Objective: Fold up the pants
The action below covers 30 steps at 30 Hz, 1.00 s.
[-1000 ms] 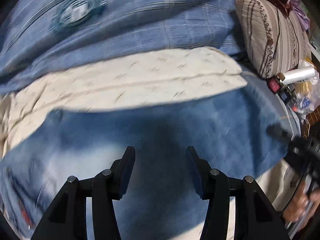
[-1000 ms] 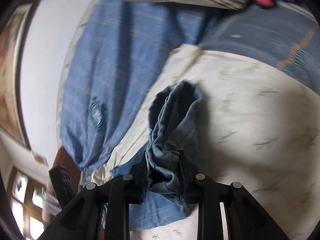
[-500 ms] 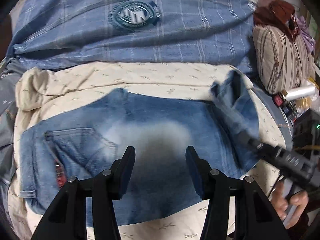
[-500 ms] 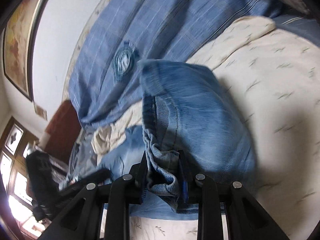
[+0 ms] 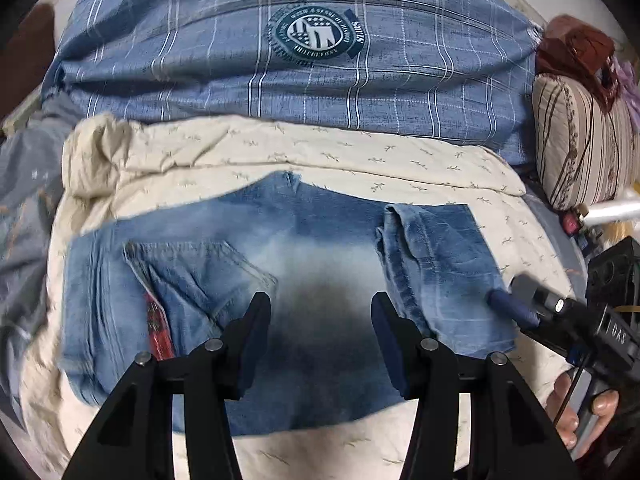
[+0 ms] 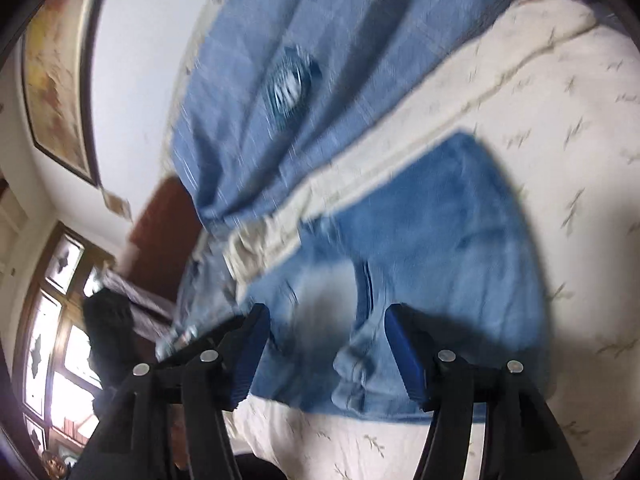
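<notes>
Faded blue jeans [image 5: 312,264] lie folded on a cream patterned sheet [image 5: 320,160], back pocket at the left, leg ends laid over the right part [image 5: 444,256]. My left gripper [image 5: 320,316] is open and empty, hovering just above the jeans' middle. My right gripper [image 6: 326,340] is open over the folded leg end [image 6: 440,248]; it also shows at the right of the left wrist view [image 5: 516,308], touching the jeans' right edge.
A blue plaid blanket with a round badge [image 5: 316,36] lies behind the sheet. A striped pillow [image 5: 580,140] and small clutter sit at the right. A wall with a framed picture [image 6: 56,80] and a window [image 6: 52,320] are beyond the bed.
My right gripper carried the leg ends over onto the jeans, laid them down and opened. My left gripper stayed open and pulled back, showing the whole garment.
</notes>
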### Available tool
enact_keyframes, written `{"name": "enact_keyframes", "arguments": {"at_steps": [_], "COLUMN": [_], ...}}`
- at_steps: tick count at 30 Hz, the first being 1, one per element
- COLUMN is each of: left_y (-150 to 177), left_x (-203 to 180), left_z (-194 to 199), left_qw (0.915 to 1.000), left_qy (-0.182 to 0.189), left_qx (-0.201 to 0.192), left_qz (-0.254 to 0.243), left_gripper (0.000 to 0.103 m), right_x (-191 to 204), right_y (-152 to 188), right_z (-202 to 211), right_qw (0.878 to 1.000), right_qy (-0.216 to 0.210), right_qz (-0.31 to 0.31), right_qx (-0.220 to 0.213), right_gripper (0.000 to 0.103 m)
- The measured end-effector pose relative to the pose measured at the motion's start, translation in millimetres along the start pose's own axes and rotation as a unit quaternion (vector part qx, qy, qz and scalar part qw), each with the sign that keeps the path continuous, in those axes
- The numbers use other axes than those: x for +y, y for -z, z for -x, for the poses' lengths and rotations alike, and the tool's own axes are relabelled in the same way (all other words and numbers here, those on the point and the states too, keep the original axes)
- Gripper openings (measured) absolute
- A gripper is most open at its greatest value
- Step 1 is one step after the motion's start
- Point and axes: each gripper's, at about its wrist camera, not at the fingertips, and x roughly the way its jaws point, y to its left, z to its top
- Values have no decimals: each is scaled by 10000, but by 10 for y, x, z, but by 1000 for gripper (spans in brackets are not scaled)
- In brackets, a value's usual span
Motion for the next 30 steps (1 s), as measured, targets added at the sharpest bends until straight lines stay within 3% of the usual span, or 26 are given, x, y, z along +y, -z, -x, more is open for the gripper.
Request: {"name": "enact_keyframes", "arguments": {"at_steps": [4,7,12,14,16,20,24,27,30], "left_y": [83,195,448,509,589,673,695,700,673], "left_x": [-83,-129,-132,-80,0,144,120,-42,-92], "left_z": [174,335,747,884,1034,1170,1163,1168,1161], "left_qw": [9998,9996,9986,9971,9947,9924,9923,9924,9928], "left_qy": [41,36,-401,-606,-865,-1092,-1113,-1103,-1040], "left_qx": [-116,-117,-328,-446,-543,-568,-483,-539,-586], "left_qz": [177,244,-79,-101,-129,84,250,62,66], "left_gripper": [53,53,55,66,68,70,70,70,70], "right_x": [12,44,24,-27,-88,-271,-179,-106,-106], "right_y": [-108,-128,-209,-252,-281,-281,-197,-146,-127], "right_z": [98,38,-39,-131,-196,-471,-548,-534,-388], "right_qw": [9993,9993,9990,9983,9964,9943,9954,9949,9968], "right_qy": [-247,-187,93,303,622,807,872,974,739], "right_qz": [-101,-47,-122,-223,-294,-698,-373,-118,-204], "right_qx": [-265,-318,-426,-437,-492,-69,121,234,236], "right_gripper": [64,64,63,64,64,64,64,64,63]}}
